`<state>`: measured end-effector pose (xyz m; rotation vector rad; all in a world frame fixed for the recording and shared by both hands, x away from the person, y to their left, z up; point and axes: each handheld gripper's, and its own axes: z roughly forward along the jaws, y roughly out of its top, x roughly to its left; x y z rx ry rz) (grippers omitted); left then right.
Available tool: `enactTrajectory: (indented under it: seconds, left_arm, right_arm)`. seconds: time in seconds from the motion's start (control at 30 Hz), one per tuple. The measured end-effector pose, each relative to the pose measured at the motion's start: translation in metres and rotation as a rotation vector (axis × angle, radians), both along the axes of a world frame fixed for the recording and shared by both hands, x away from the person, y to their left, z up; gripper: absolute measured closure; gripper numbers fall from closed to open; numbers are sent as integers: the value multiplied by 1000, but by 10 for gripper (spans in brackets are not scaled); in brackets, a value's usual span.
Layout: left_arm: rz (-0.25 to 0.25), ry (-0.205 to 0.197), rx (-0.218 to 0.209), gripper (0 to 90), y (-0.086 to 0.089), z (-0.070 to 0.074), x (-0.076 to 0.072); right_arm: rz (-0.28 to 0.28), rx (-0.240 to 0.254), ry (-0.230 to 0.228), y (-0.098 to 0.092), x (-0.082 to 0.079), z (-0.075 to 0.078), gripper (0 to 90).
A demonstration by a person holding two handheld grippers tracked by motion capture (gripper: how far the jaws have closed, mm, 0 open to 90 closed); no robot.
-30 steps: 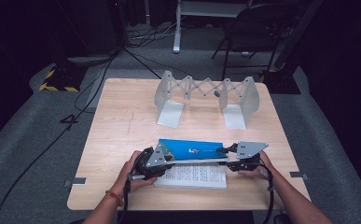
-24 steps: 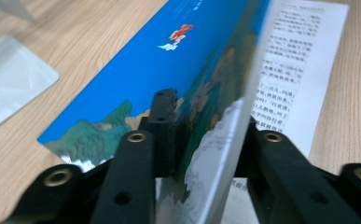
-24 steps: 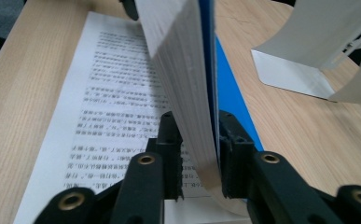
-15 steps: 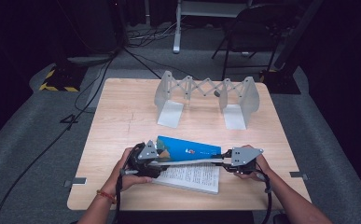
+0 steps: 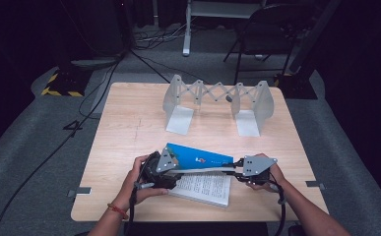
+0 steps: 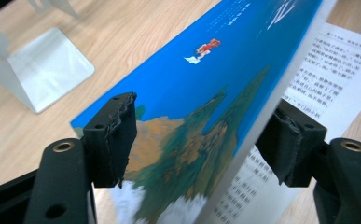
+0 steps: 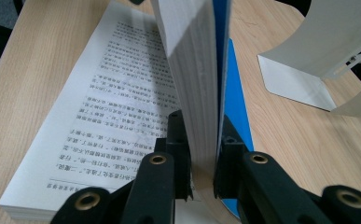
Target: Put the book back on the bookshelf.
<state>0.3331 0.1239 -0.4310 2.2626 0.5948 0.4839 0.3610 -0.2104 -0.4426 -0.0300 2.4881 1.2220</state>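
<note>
Book at the near edge of the table, both my grippers at its ends. The book (image 5: 198, 167) lies open on the wooden table (image 5: 129, 128), in front of the grey expanding book rack (image 5: 217, 105) and well apart from it. Its printed pages (image 7: 103, 107) rest flat. The blue cover (image 6: 201, 88), with a thick block of pages behind it, stands raised off them. My right gripper (image 7: 201, 172) is at the book's right end, its jaws clamped on that raised block and cover. My left gripper (image 6: 199, 140) is at the book's left end. Its jaws have just been opening and now stand apart. The cover's tilted edge sits between them, and I see a gap at the right-hand pad (image 6: 285, 144).
</note>
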Motion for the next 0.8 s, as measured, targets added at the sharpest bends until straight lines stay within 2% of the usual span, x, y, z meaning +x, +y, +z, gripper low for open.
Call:
enactTrajectory:
  seconds: [0.17,0.3,0.37,0.47,0.6,0.67,0.73,0.8]
  left_arm:
    - [-28,13,-73,252,16,7,-2]
    - [-36,-28,-107,257,2,15,-9]
    - [-53,-32,-121,253,-6,17,-11]
    - [-62,-25,-94,250,-22,13,-10]
    - [-76,-6,-25,259,-43,0,-11]
    - [-61,-1,8,267,-51,-5,-10]
    - [-20,-13,36,297,-57,-10,-9]
    - [-2,-19,33,339,-60,-14,-8]
  right_arm:
    - [1,-1,6,0,1,0,807]
    - [6,-14,12,2,1,0,805]
    - [6,-27,10,3,0,-1,804]
    - [2,-22,10,3,0,0,804]
    - [1,-24,7,3,0,0,804]
    - [-3,-24,9,4,0,1,803]
    - [-6,-27,7,4,-1,1,802]
    - [-7,-32,2,6,-1,1,801]
